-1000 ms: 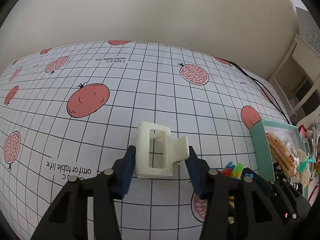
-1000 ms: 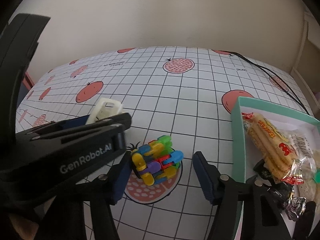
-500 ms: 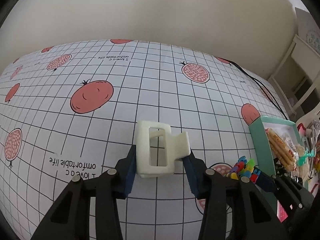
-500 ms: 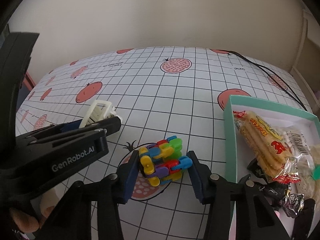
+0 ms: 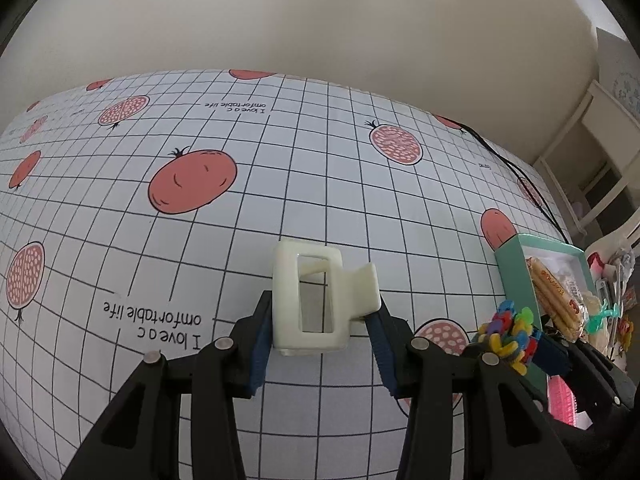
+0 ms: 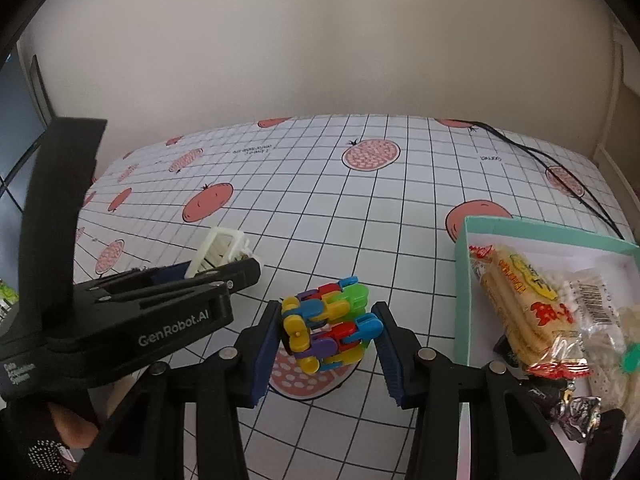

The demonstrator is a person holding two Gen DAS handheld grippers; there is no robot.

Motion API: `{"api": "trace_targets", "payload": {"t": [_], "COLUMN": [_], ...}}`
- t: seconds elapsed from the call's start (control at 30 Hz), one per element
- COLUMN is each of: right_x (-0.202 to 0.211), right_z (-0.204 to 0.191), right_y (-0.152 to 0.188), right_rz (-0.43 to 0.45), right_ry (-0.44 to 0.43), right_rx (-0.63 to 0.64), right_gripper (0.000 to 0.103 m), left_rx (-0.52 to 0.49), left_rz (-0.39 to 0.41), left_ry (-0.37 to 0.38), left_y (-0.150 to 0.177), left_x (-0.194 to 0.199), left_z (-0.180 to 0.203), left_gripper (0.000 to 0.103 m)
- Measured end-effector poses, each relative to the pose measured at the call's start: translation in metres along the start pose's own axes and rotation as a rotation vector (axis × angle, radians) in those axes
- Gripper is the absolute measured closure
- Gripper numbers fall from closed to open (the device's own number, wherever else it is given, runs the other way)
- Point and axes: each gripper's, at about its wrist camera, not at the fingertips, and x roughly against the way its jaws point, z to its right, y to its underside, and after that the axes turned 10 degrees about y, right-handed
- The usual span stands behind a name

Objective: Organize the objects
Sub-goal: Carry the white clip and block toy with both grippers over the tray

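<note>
A cream hair claw clip point(image 5: 316, 304) sits between the blue pads of my left gripper point(image 5: 322, 314), which is shut on it above the checked tablecloth. From the right wrist view the same clip point(image 6: 220, 246) sticks out of the left gripper point(image 6: 224, 270) at the left. My right gripper point(image 6: 328, 320) is shut on a bundle of multicoloured plastic links point(image 6: 330, 326), both pads pressing its sides, over a red pomegranate print. The left wrist view shows those coloured links point(image 5: 510, 334) at the lower right.
A teal box point(image 6: 464, 280) stands right of the right gripper, holding snack packets point(image 6: 520, 304) and wrapped sweets. A black cable point(image 6: 560, 164) runs across the far right of the cloth. A person's hand point(image 6: 68, 428) shows under the left gripper. A wall lies behind the table.
My right gripper's jaws went from standing wide around the coloured links to pressing on them. The left gripper kept the clip and hardly moved.
</note>
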Motion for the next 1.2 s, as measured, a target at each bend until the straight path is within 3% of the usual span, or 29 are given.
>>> {"api": "trace_targets", "payload": {"t": [0.27, 0.67, 0.97, 1.2], "right_x": [0.020, 0.058, 0.088, 0.110], "right_z": [0.000, 0.014, 0.042, 0.077], "right_y": [0.002, 0.010, 0.017, 0.029], "right_rz": [0.010, 0.047, 0.064, 0.066], "right_ry": [0.015, 0.028, 0.048, 0.087], "right_rx": [0.020, 0.001, -0.042, -0.083], "right_gripper": [0.055, 0.055, 0.055, 0.055], "left_rx": [0.071, 0.001, -0.059, -0.172], "left_rz": [-0.013, 0.006, 0.024, 0.032], "left_ry": [0.008, -0.024, -0.015, 0.025], "left_y": [0.007, 0.018, 0.031, 0.051], "left_x": [0.014, 0.050, 0.072, 0.086], "left_z": [-0.009, 0.015, 0.053, 0.110], "left_gripper": [0.057, 0.057, 0.057, 0.057]}}
